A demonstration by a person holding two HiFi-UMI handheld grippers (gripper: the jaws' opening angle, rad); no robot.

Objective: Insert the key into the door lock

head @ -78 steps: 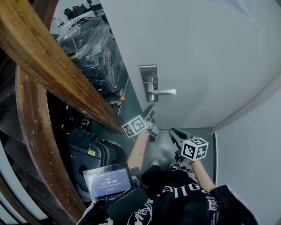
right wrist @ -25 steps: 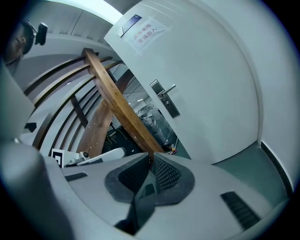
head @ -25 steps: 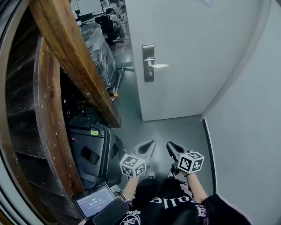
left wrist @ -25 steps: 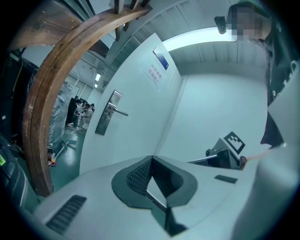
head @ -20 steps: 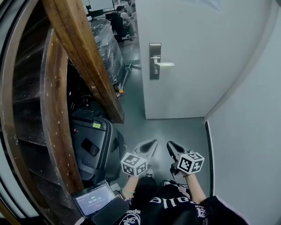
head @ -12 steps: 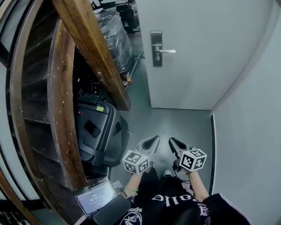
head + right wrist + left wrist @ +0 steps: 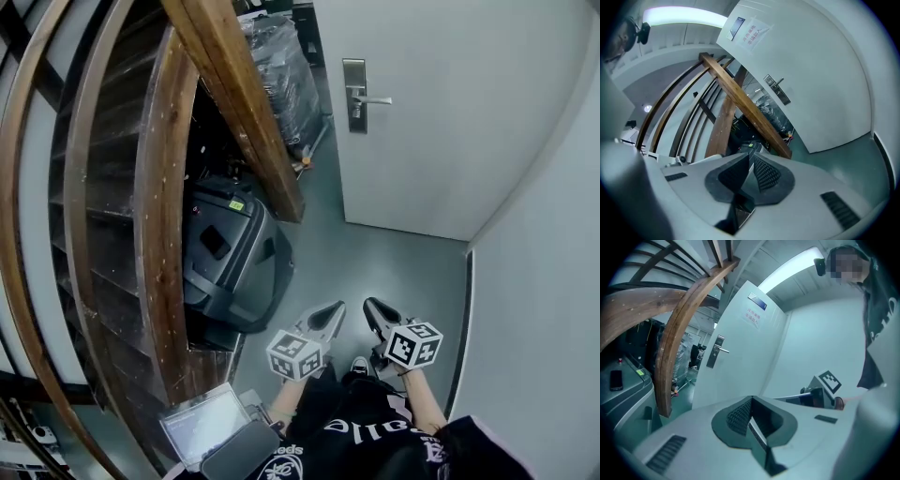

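My left gripper (image 7: 750, 403) is pinched closed with nothing visible between its jaws. My right gripper (image 7: 751, 158) is the same, and both are low against my body. Seconds ago the left one was up beside the lever handle (image 7: 373, 99). Now the door (image 7: 450, 122) and its lock plate (image 7: 354, 96) are well apart from me. I hold no key. Whether it sits in the lock is too small to tell, but I judge the insertion is likely done.
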